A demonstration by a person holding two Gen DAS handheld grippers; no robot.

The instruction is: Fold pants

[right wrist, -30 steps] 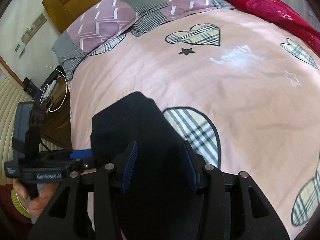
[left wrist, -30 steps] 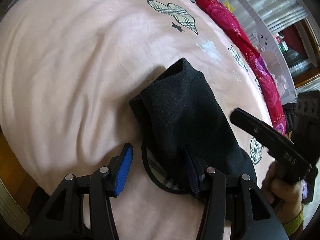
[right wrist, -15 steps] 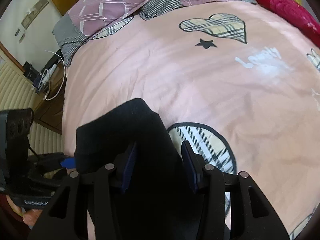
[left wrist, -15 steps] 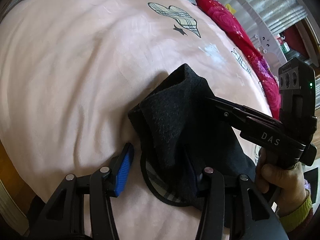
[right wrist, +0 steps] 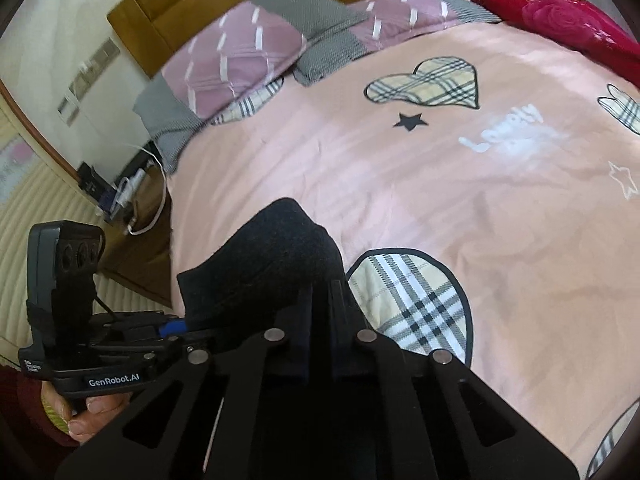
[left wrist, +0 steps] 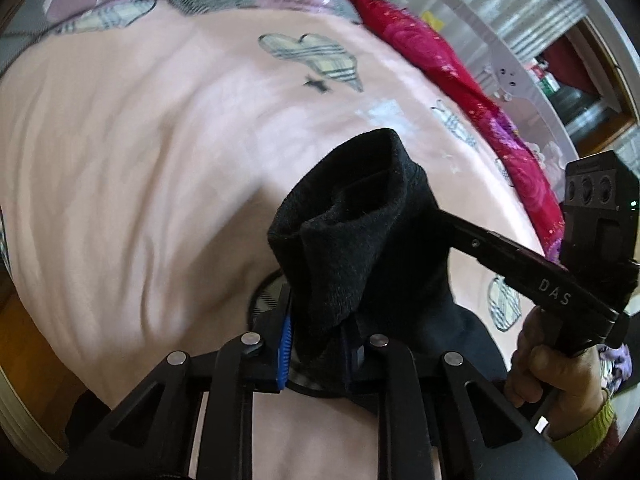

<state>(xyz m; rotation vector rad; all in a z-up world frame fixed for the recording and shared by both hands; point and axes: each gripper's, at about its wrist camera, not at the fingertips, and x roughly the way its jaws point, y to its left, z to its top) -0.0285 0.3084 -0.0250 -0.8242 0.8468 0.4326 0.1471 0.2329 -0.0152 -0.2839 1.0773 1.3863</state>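
Observation:
The black pants (left wrist: 360, 248) are bunched into a folded bundle, lifted a little above the pink bedspread (left wrist: 140, 160). My left gripper (left wrist: 316, 344) is shut on the bundle's near edge, with fabric between its blue pads. My right gripper (right wrist: 320, 308) is shut on the same pants (right wrist: 272, 264) from the other side; its arm shows in the left wrist view (left wrist: 520, 264), reaching into the cloth. The left gripper shows at the lower left of the right wrist view (right wrist: 172, 326).
The bedspread has plaid hearts (right wrist: 424, 84) and a plaid patch (right wrist: 412, 304) under the pants. Pillows (right wrist: 240, 52) and a wooden headboard (right wrist: 180, 16) lie at the far end. A red quilt (left wrist: 460, 88) runs along the far side. A nightstand with cables (right wrist: 128, 196) stands beside the bed.
Both grippers have closed on the pants from open. The bundle has risen off the bedspread and bunched up between them.

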